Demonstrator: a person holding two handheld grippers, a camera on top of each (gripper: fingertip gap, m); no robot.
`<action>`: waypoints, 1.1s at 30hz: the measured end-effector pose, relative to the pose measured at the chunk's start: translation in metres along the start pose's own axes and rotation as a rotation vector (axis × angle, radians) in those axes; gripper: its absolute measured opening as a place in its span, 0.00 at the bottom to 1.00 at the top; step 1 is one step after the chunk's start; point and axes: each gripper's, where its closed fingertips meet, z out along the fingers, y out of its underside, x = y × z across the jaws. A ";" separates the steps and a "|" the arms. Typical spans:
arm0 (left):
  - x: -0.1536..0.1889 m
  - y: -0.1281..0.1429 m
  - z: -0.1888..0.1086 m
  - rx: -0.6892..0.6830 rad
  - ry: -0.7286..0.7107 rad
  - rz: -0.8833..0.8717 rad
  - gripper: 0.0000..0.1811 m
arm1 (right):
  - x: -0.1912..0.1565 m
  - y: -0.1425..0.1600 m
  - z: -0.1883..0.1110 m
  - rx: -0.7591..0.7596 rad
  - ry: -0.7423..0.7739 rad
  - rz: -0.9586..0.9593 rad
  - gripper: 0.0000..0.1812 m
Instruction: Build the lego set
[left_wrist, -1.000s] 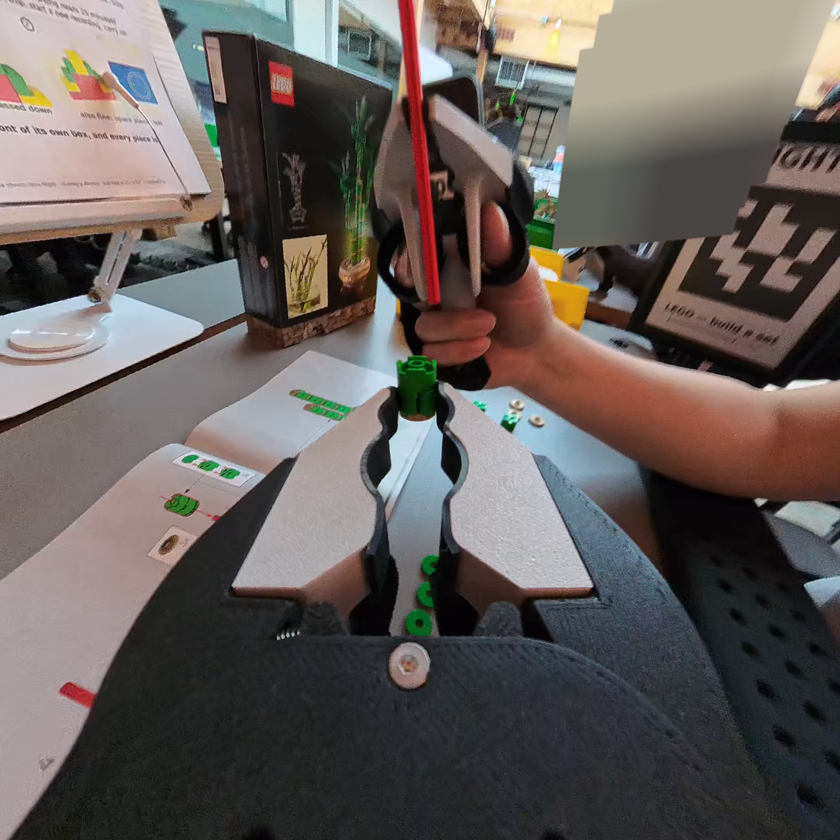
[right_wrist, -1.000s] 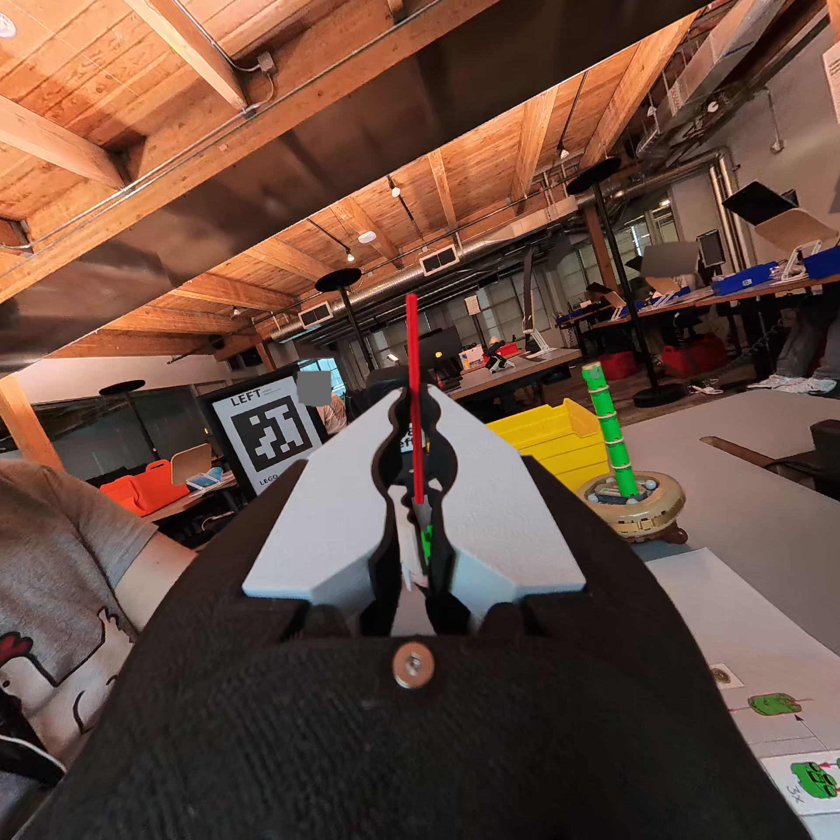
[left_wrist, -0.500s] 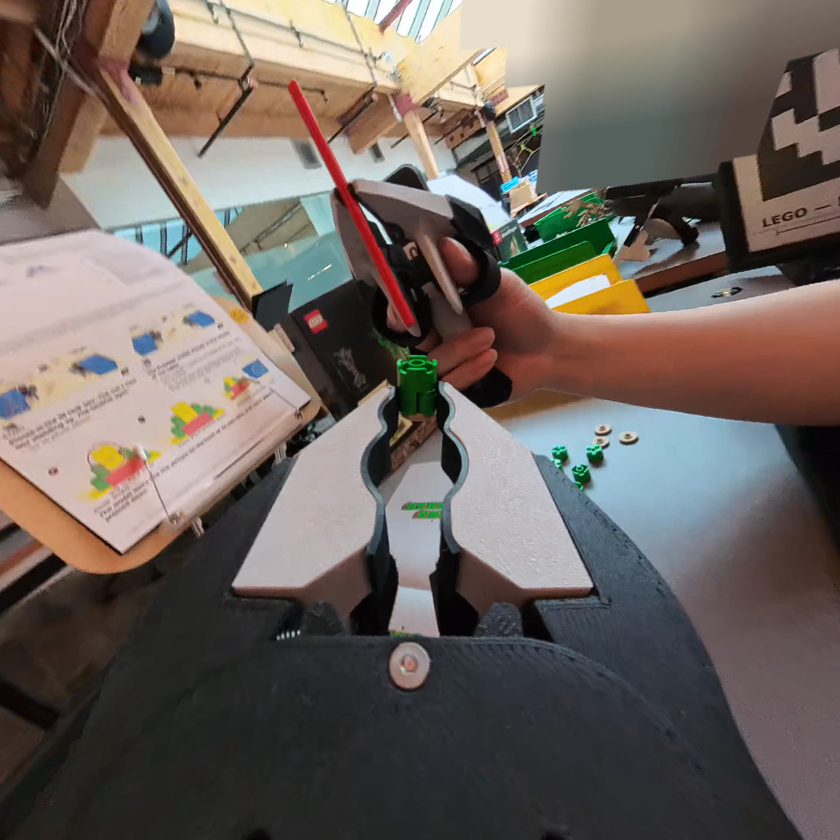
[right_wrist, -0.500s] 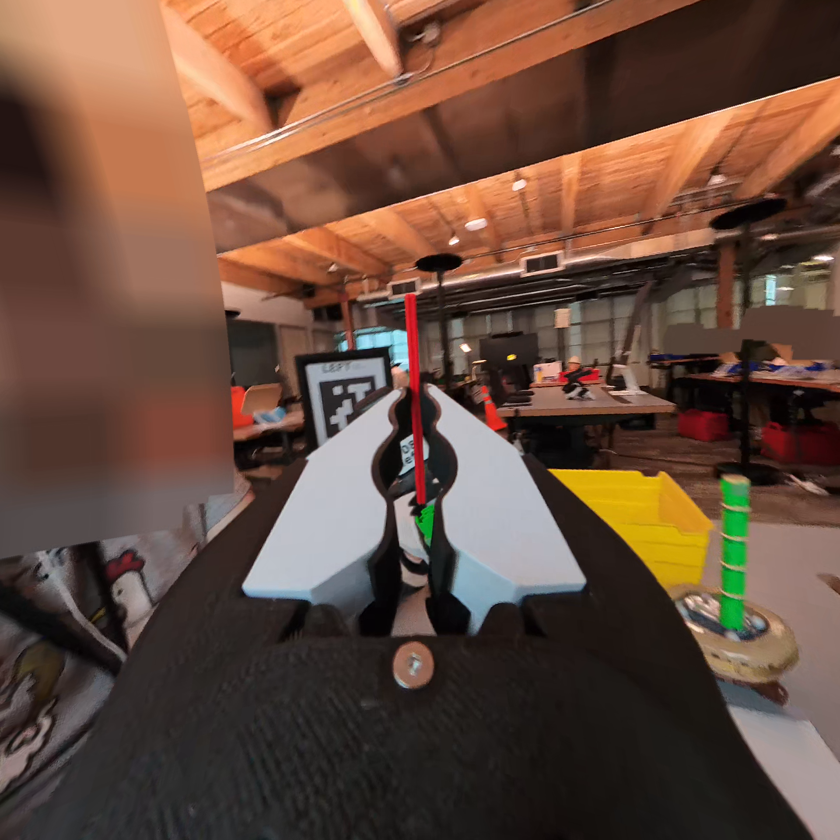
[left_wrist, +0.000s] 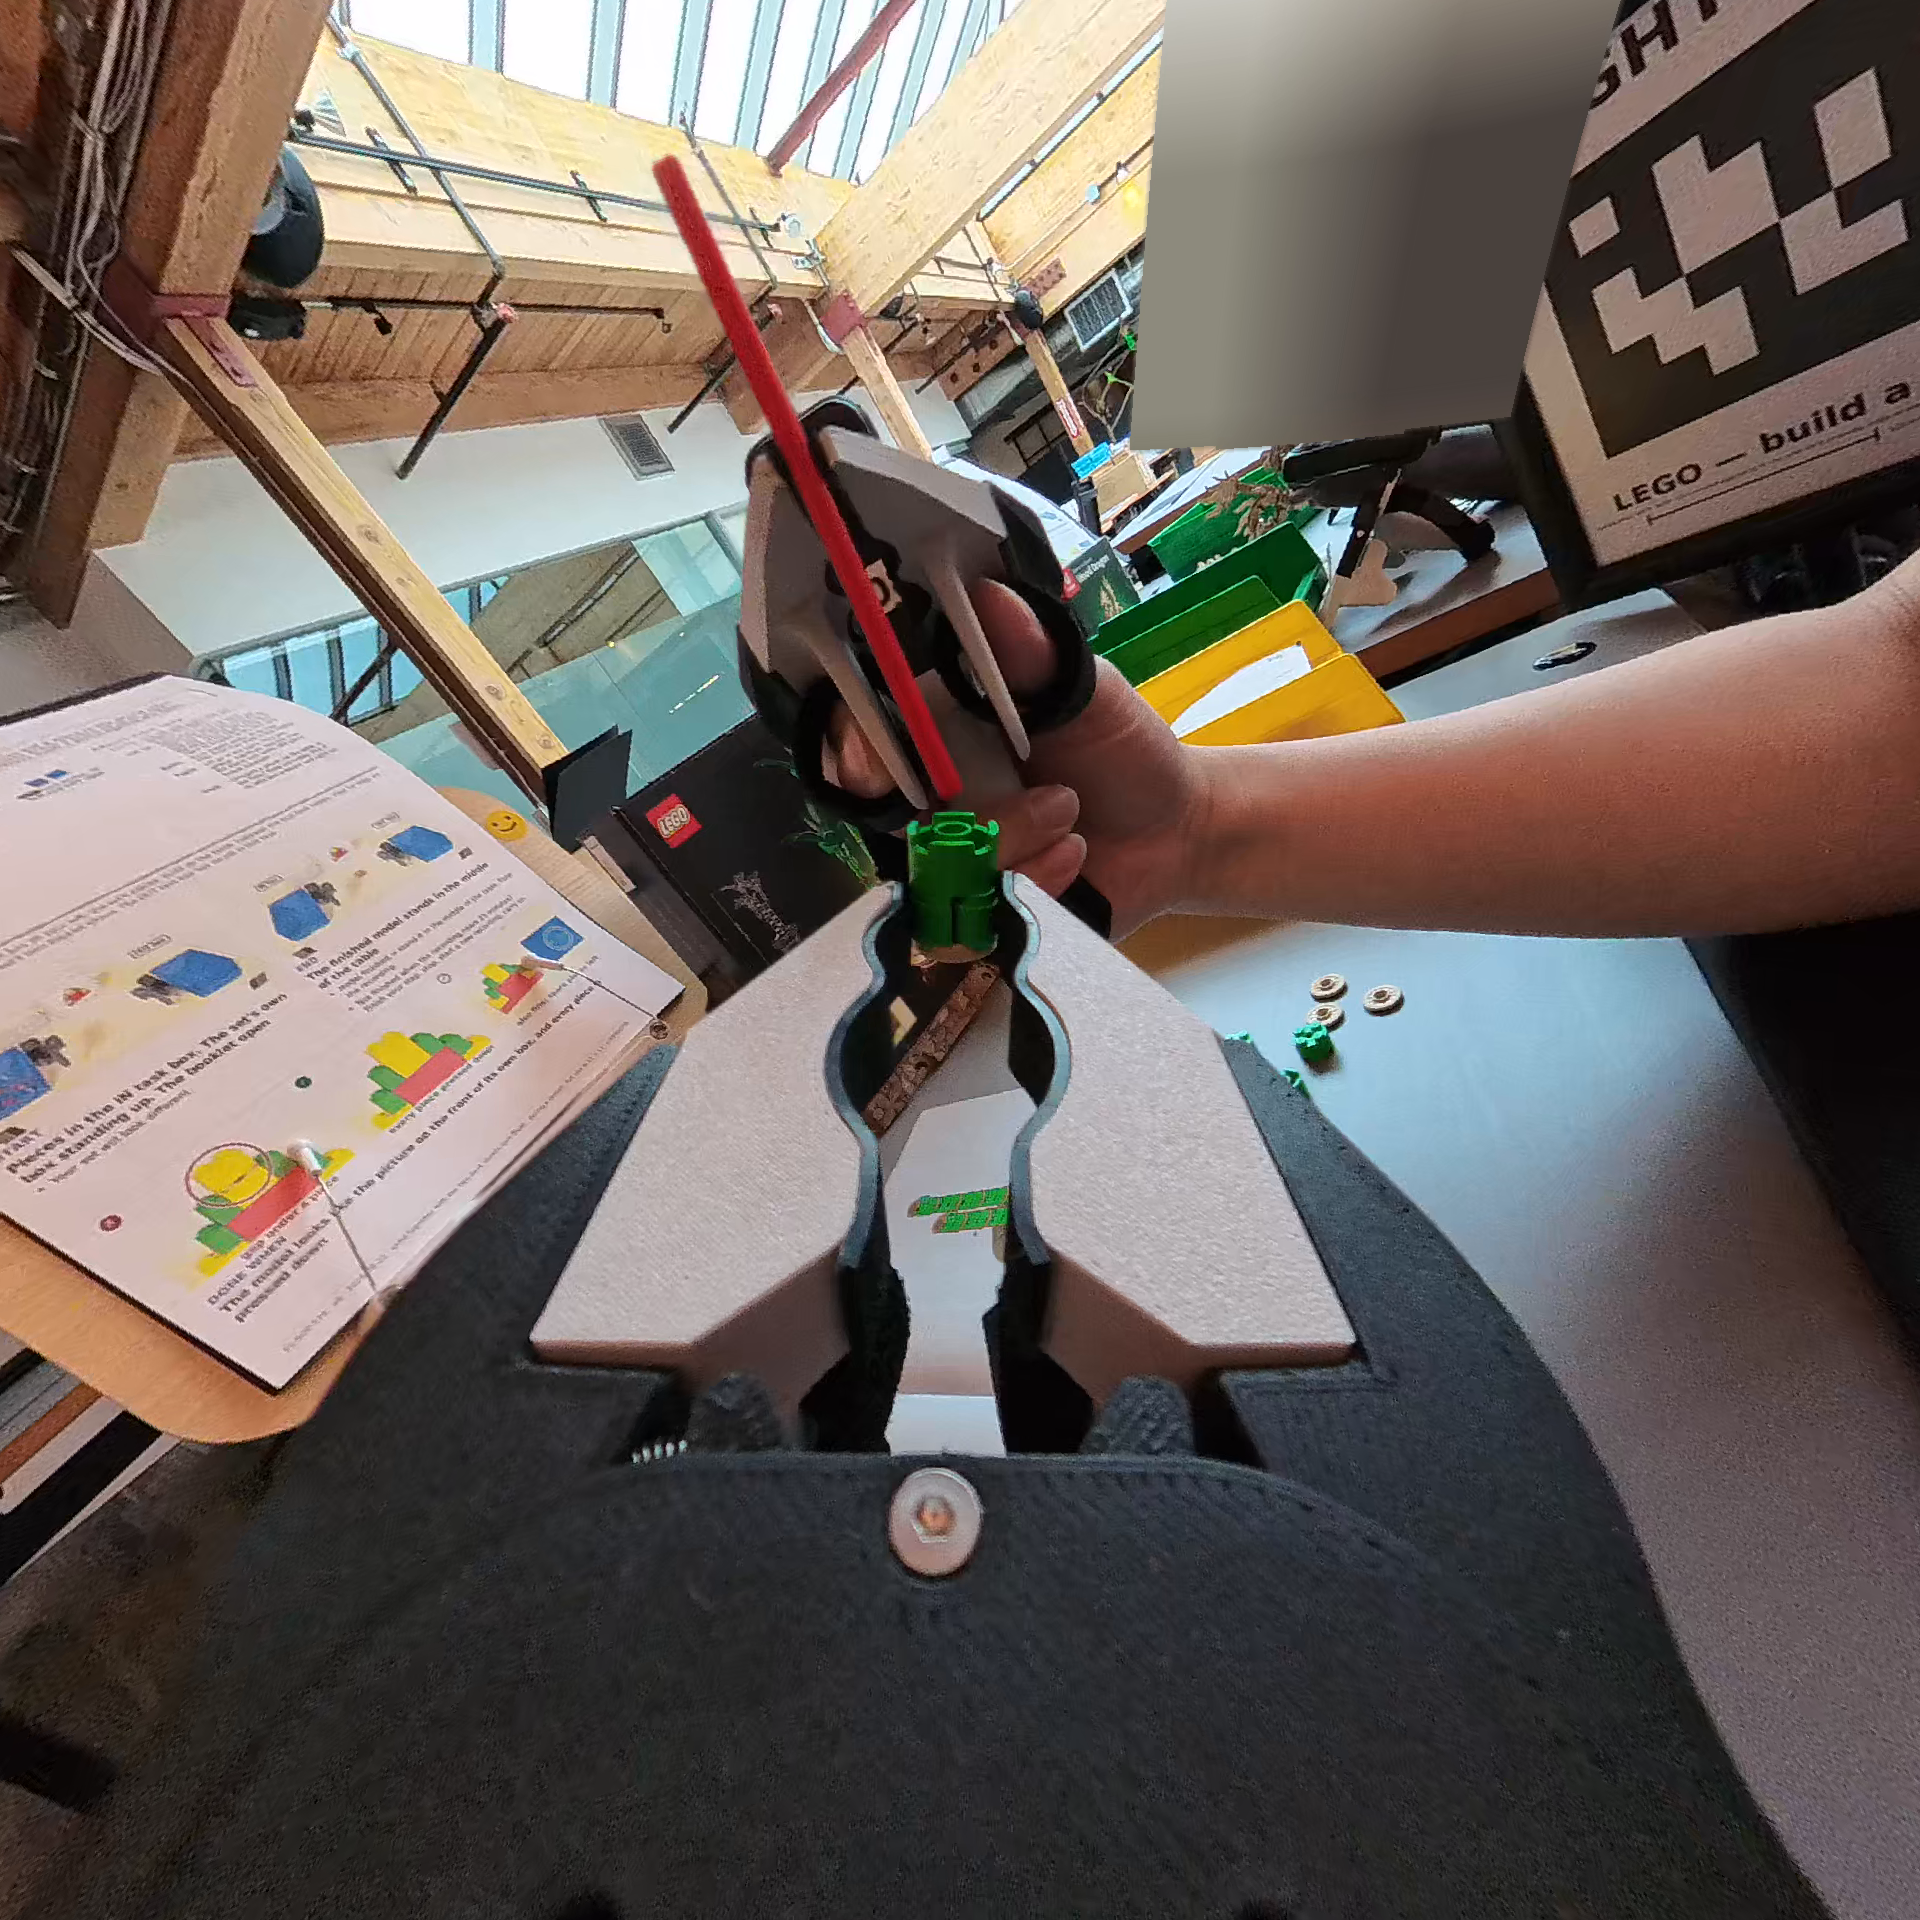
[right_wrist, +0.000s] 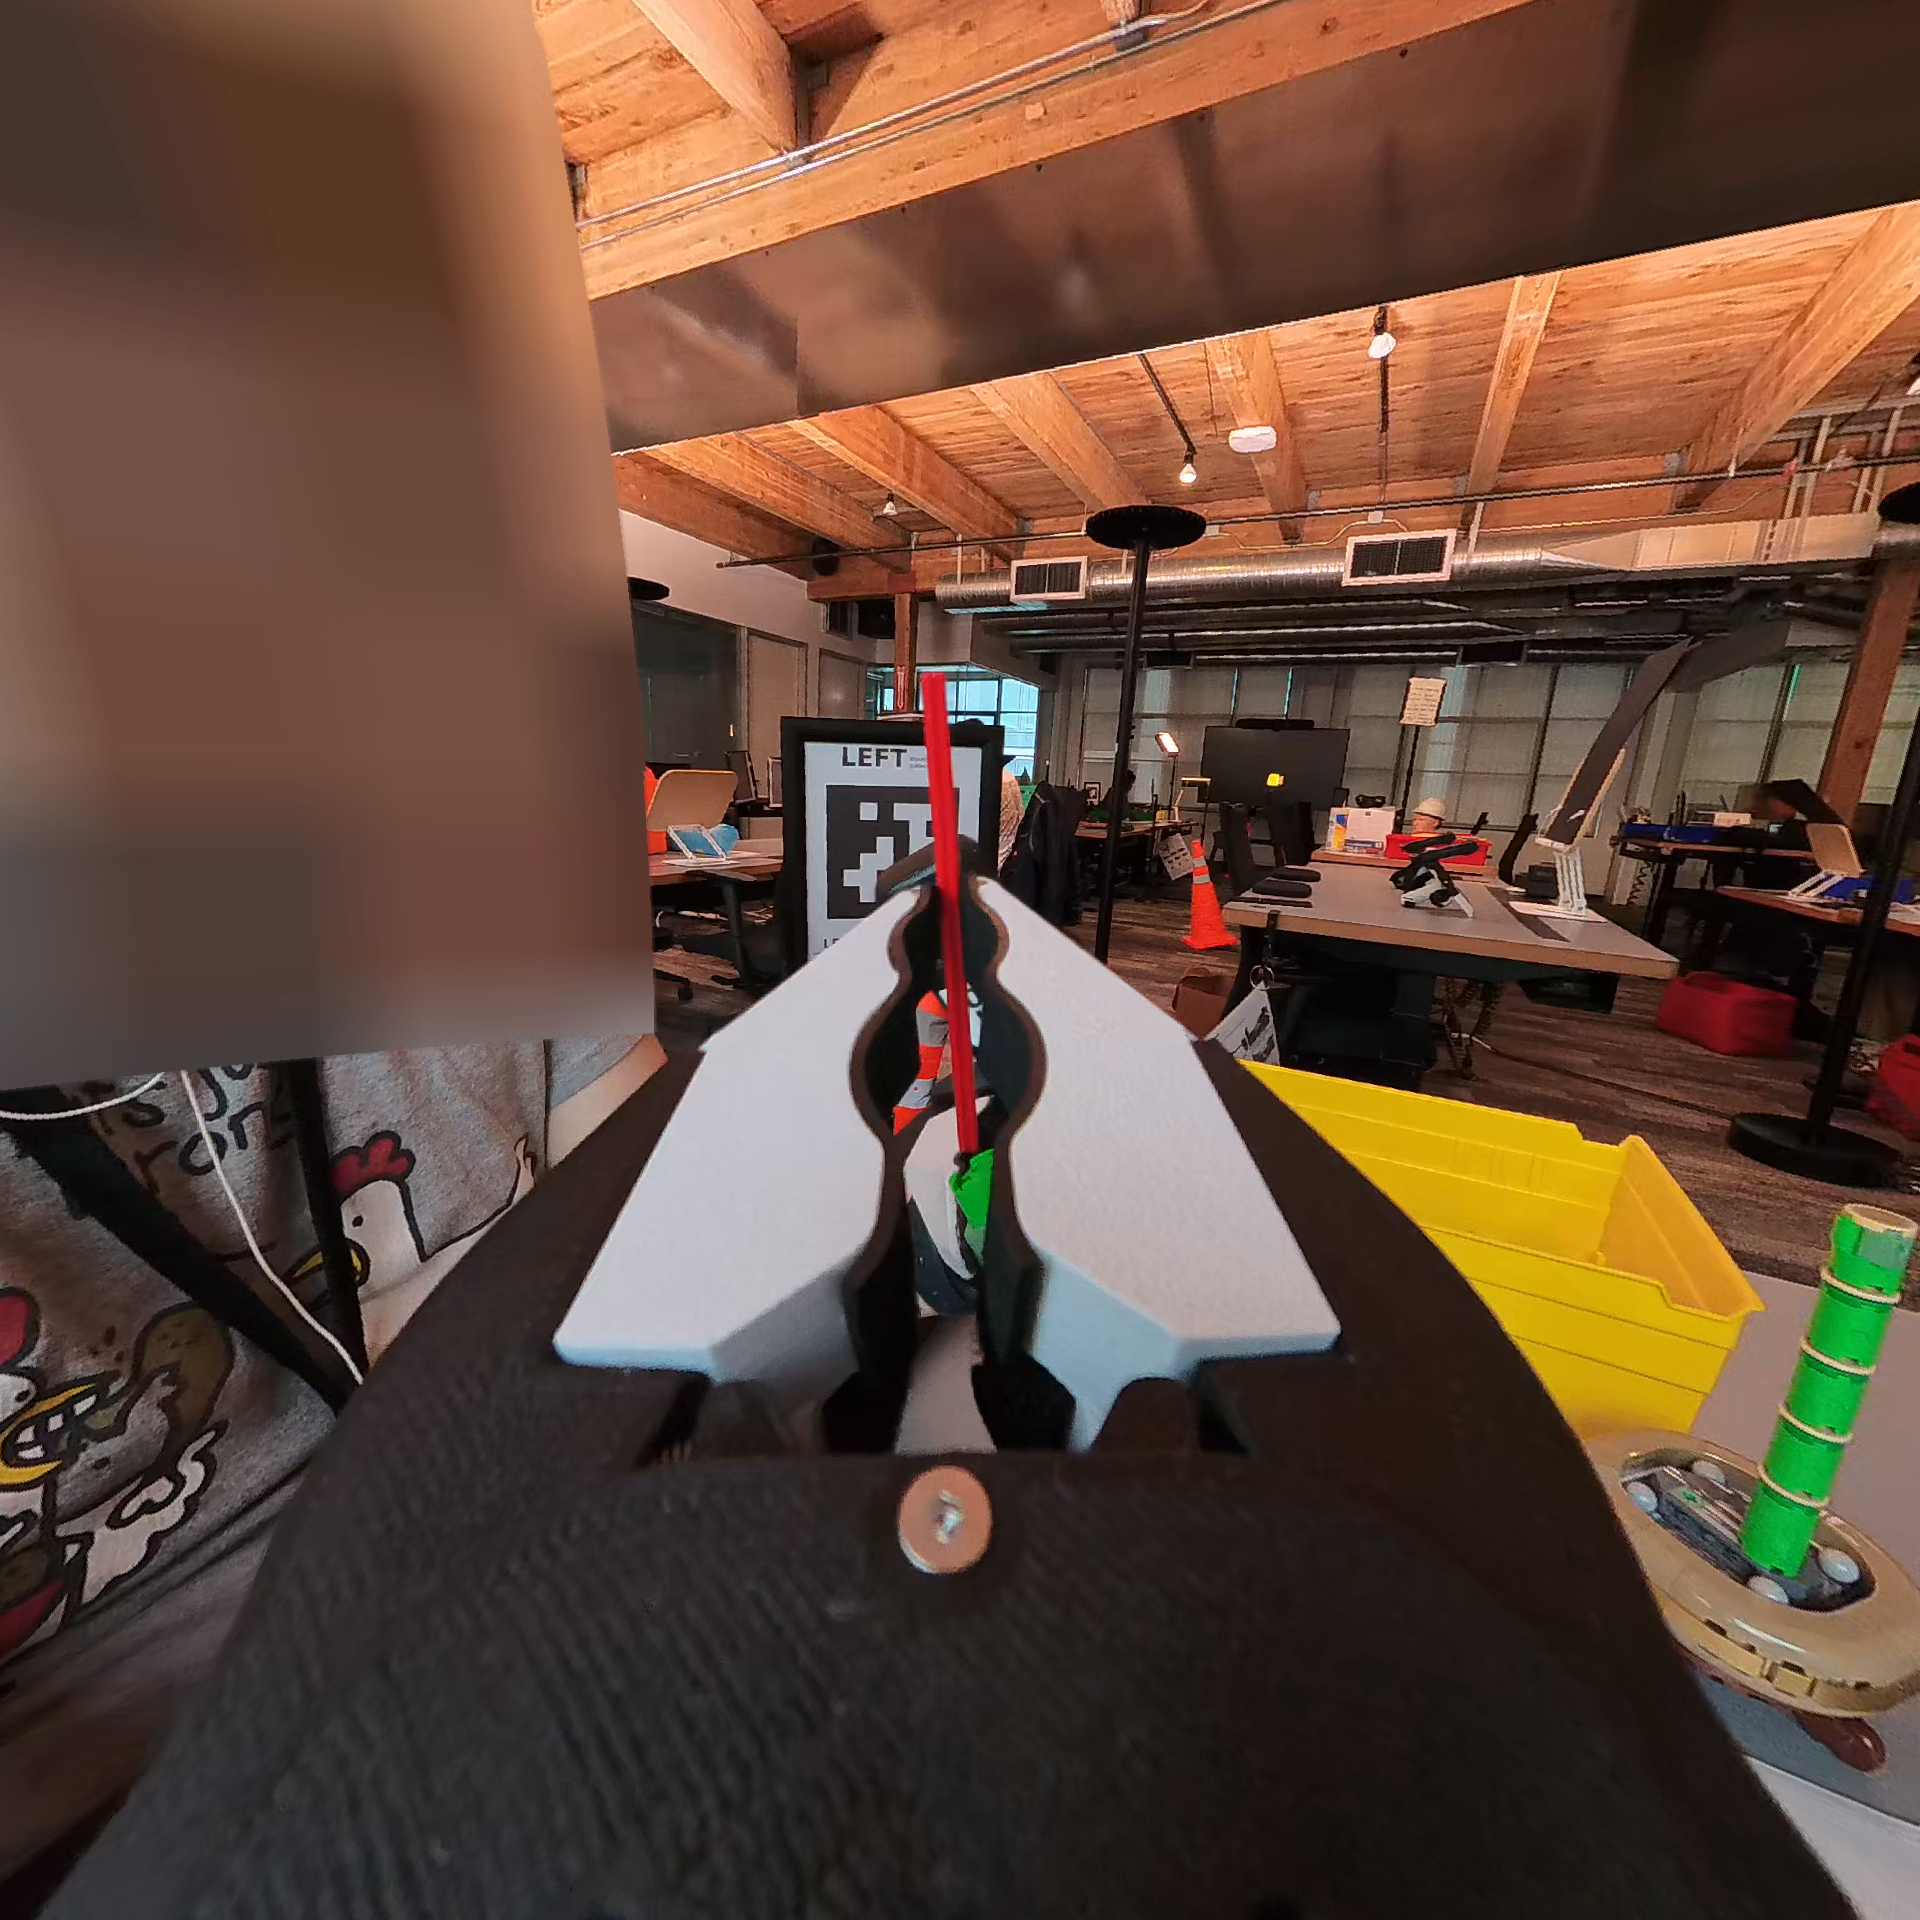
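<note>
My left gripper (left_wrist: 952, 914) still pinches the green piece (left_wrist: 952, 878); the red rod's (left_wrist: 800, 468) tip now touches its top. My right gripper (right_wrist: 948, 914) stays clamped on that rod (right_wrist: 948, 914), whose lower end its fingers partly hide.

Instruction sheet (left_wrist: 260, 997) cut off left; green brick (right_wrist: 974, 1184) half hidden behind fingers (right_wrist: 1153, 1143).

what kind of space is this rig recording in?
Looks like an open-plan workshop or lab-style office, not a home. Exposed timber ceiling beams with ductwork, rows of worktables with equipment, yellow parts bins, and an orange traffic cone on the floor.
</note>
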 end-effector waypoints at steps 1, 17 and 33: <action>0.001 0.000 0.000 -0.004 0.006 -0.009 0.08 | 0.000 0.001 0.000 -0.005 0.003 -0.004 0.01; 0.018 0.000 0.001 0.006 0.181 -0.202 0.08 | -0.009 0.015 0.000 -0.103 -0.046 -0.014 0.01; 0.042 0.001 -0.002 0.017 0.427 -0.439 0.08 | -0.022 0.030 -0.005 -0.170 -0.156 0.086 0.01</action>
